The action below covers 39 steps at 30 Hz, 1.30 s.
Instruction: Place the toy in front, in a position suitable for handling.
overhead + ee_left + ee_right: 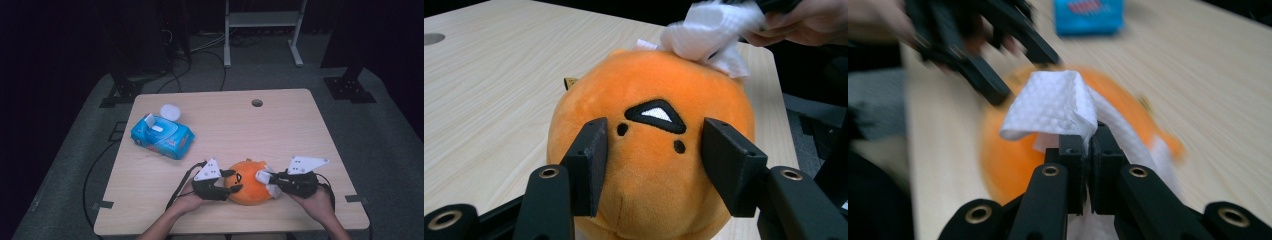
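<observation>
An orange round plush toy [248, 190] with a stitched face lies near the table's front edge. My left gripper [233, 183] is shut on its left side, and the two pads press into the plush [651, 165] on either side of the face. My right gripper [268, 183] comes in from the right, shut on a white wipe [1053, 105]. The wipe [709, 35] rests on the top of the plush [1008, 160], which looks blurred in the right gripper view.
A blue pack of wipes [162, 136] with its flap up lies at the table's left, with a small white round thing [170, 111] behind it. A cable hole [257, 103] sits near the far edge. Cables trail from the left gripper toward the front.
</observation>
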Motion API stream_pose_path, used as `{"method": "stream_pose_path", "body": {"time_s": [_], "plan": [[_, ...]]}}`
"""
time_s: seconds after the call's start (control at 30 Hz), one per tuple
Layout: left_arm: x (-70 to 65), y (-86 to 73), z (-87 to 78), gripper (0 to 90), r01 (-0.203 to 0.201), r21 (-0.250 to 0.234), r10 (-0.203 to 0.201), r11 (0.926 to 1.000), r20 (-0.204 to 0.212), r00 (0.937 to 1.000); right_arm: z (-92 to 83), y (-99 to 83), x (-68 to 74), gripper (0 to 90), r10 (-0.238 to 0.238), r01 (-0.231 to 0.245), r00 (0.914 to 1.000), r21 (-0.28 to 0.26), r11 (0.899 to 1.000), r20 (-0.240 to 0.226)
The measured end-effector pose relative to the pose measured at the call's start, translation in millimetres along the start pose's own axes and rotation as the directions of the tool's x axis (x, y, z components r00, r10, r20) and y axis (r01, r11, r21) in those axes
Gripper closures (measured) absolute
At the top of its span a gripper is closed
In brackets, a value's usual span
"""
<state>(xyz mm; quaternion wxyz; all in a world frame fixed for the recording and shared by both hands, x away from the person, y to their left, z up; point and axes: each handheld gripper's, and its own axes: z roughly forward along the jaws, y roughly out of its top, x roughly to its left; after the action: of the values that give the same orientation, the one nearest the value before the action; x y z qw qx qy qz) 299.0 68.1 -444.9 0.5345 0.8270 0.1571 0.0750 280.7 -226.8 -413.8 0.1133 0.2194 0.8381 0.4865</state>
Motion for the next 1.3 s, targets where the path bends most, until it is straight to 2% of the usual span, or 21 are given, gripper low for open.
{"method": "stream_pose_path", "body": {"time_s": [0.03,0.1,0.13,0.2,0.23,0.27,0.3,0.4,0.43,0.5,0.6,0.63,0.77,0.8,0.87,0.9,0.93,1.0,1.03,1.07,1.3], "plan": [[-0.7,0.4,0.5,44.3,-0.003,0.000,0.003,1.0000,-0.003,1.0000,4.7,7.2,9.3,85.5,-0.034,0.031,0.9981,-0.046,0.998,-0.052],[-0.9,0.4,0.5,44.3,-0.003,0.001,0.003,1.0000,-0.005,1.0000,8.4,10.2,13.9,85.5,-0.057,0.054,0.9961,-0.051,0.997,-0.068],[-1.1,0.2,0.2,44.3,-0.008,0.003,0.008,1.0000,-0.007,0.9999,13.8,12.6,17.8,85.5,-0.084,0.082,0.9949,-0.031,0.996,-0.055],[-1.6,-0.1,-0.6,43.4,-0.019,0.004,0.019,0.9998,-0.013,0.9997,19.9,11.1,17.3,85.7,-0.082,0.082,0.9958,-0.006,0.997,-0.040],[-1.2,0.9,-3.2,40.8,-0.027,-0.015,0.027,0.9995,-0.010,0.9996,21.9,5.5,10.4,85.8,-0.046,0.046,0.9981,-0.003,0.999,-0.040],[-1.2,0.9,-3.2,36.8,-0.027,-0.015,0.027,0.9995,-0.010,0.9996,21.9,5.5,10.4,85.8,-0.046,0.046,0.9981,-0.003,0.999,-0.040],[-1.0,2.6,-5.9,36.8,-0.035,-0.049,0.034,0.9982,-0.013,0.9993,21.6,4.0,8.8,85.8,-0.035,0.035,0.9985,-0.006,0.999,-0.041],[2.5,5.2,-8.1,27.3,-0.012,-0.070,0.010,0.9975,-0.032,0.9994,19.2,-0.2,9.5,85.8,-0.019,0.018,0.9988,-0.024,1.000,-0.046],[2.4,2.8,-3.5,27.5,-0.031,-0.033,0.030,0.9990,-0.024,0.9992,19.4,-2.4,12.8,85.7,-0.017,0.016,0.9989,-0.023,1.000,-0.045],[1.1,-0.1,0.0,29.0,-0.048,-0.016,0.047,0.9987,-0.018,0.9987,19.4,-2.9,13.7,85.7,-0.019,0.019,0.9989,-0.024,1.000,-0.042],[0.4,-1.0,3.7,36.6,-0.038,-0.018,0.037,0.9991,-0.047,0.9982,16.1,-2.9,13.3,85.8,-0.039,0.039,0.9992,-0.010,0.999,-0.013],[0.6,-0.8,4.2,38.6,-0.042,-0.015,0.041,0.9990,-0.055,0.9976,11.7,-5.6,5.6,85.8,-0.014,0.014,0.9994,0.004,1.000,0.032],[2.2,-2.8,4.9,39.1,-0.025,-0.020,0.025,0.9995,-0.044,0.9987,6.3,-12.3,-5.2,85.8,0.033,-0.034,0.9970,0.012,0.999,0.070],[1.3,-2.1,5.4,39.4,-0.033,-0.010,0.032,0.9994,-0.044,0.9985,4.4,-12.4,-4.0,85.8,0.059,-0.058,0.9966,-0.017,0.998,0.058],[0.6,-1.7,6.0,40.2,-0.039,-0.006,0.039,0.9992,-0.045,0.9982,5.1,-10.9,-1.1,85.7,0.053,-0.051,0.9974,-0.026,0.998,0.050],[0.2,-1.0,6.9,40.5,-0.045,-0.003,0.045,0.9990,-0.043,0.9981,8.0,-5.0,9.0,85.6,0.012,-0.015,0.9994,-0.077,0.997,-0.032],[0.3,0.0,7.6,40.7,-0.029,0.000,0.029,0.9996,-0.047,0.9985,9.6,-3.2,12.3,85.6,0.003,-0.009,0.9978,-0.096,0.995,-0.066],[0.4,0.1,8.3,40.9,-0.019,0.000,0.019,0.9998,-0.044,0.9988,12.9,-0.7,16.6,85.6,-0.017,0.009,0.9967,-0.099,0.995,-0.080],[-0.7,0.1,8.6,41.2,-0.015,0.000,0.015,0.9999,-0.047,0.9988,19.6,2.2,20.5,85.8,-0.065,0.063,0.9970,-0.048,0.997,-0.041],[-0.7,0.1,8.6,41.3,-0.015,0.000,0.015,0.9999,-0.047,0.9988,19.6,2.2,20.5,85.8,-0.065,0.063,0.9970,-0.048,0.997,-0.041],[-4.9,-0.1,9.4,41.4,-0.021,-0.003,0.021,0.9998,-0.058,0.9981,6.3,-16.3,-4.9,85.9,0.049,-0.047,0.9979,-0.043,0.998,0.042]]}}
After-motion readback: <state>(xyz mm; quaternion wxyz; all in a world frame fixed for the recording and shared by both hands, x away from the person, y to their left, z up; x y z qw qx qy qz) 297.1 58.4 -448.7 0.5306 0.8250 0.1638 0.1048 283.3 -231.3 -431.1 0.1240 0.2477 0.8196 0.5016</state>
